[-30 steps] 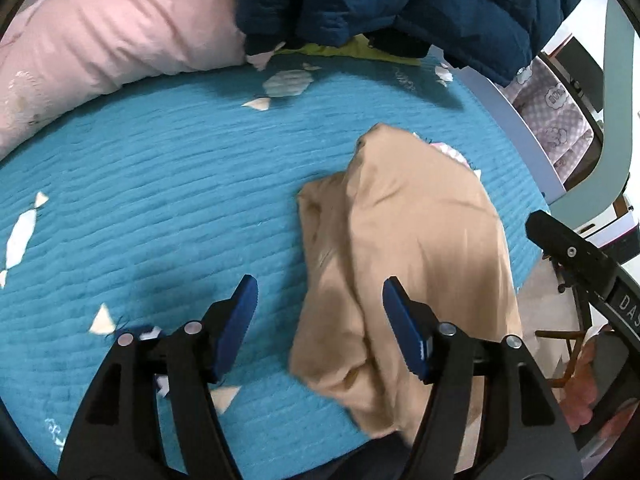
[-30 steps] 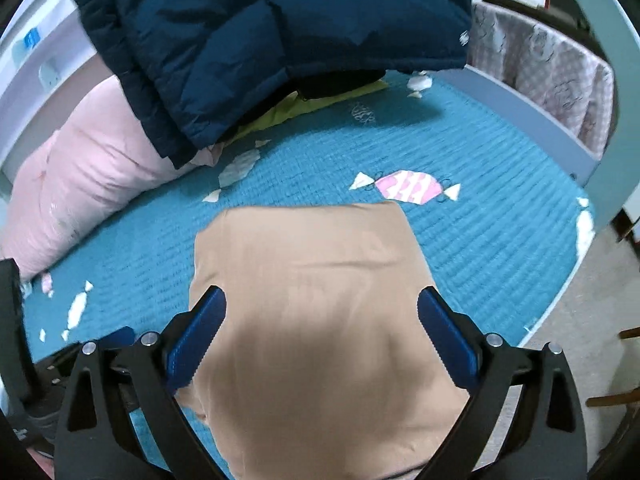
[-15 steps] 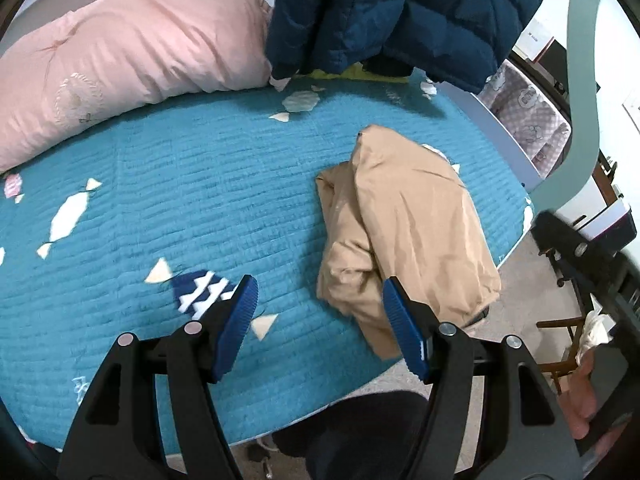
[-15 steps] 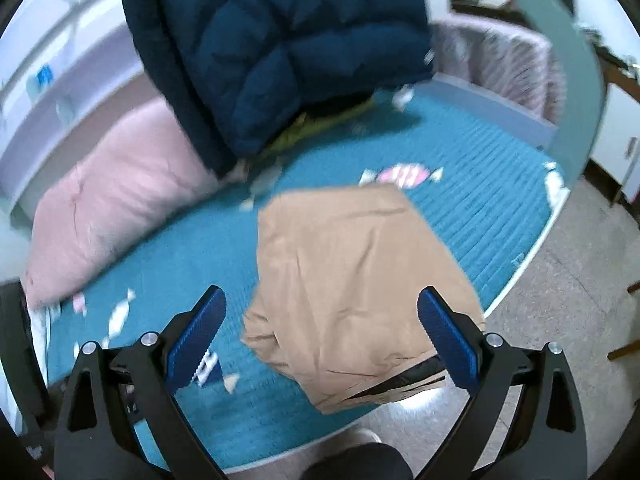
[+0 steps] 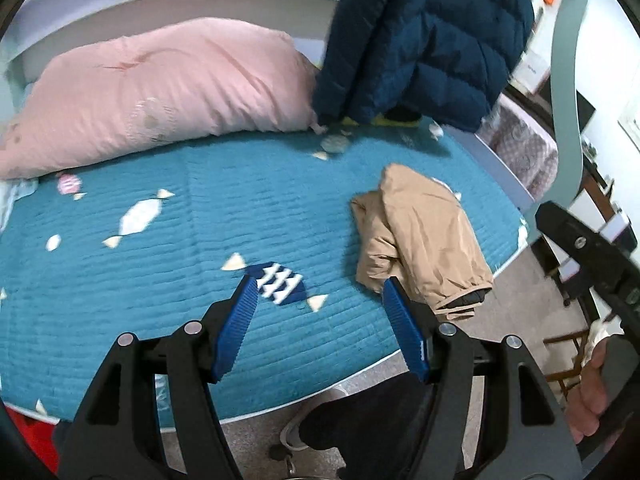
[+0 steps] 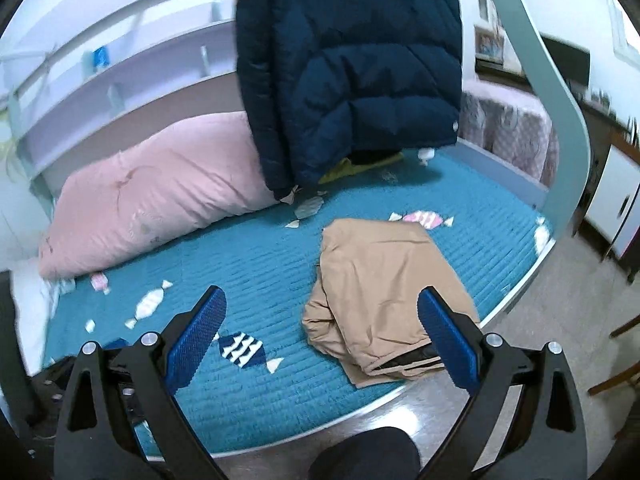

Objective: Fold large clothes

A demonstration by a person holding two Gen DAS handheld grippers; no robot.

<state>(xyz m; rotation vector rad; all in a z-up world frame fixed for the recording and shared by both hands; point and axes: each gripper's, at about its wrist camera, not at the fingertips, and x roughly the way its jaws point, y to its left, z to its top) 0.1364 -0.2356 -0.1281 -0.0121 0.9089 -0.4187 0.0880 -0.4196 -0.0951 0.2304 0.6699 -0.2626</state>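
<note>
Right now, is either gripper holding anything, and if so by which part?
Nothing is held. The left gripper and right gripper both have open jaws with nothing between them. The folded tan garment lies free on the teal bedspread.

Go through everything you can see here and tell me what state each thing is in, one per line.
Tan garment: folded, lying at the bed's edge, not held.
Navy puffer jacket: hanging over the bed.
Pink pillow: lying on the teal bedspread.
Left tongs: open, empty.
Right tongs: open, empty.

Navy puffer jacket (image 6: 352, 64) top cut off by frame; yellow item (image 6: 352, 166) beneath mostly hidden; shelf (image 6: 120, 76) contents blurred.
</note>
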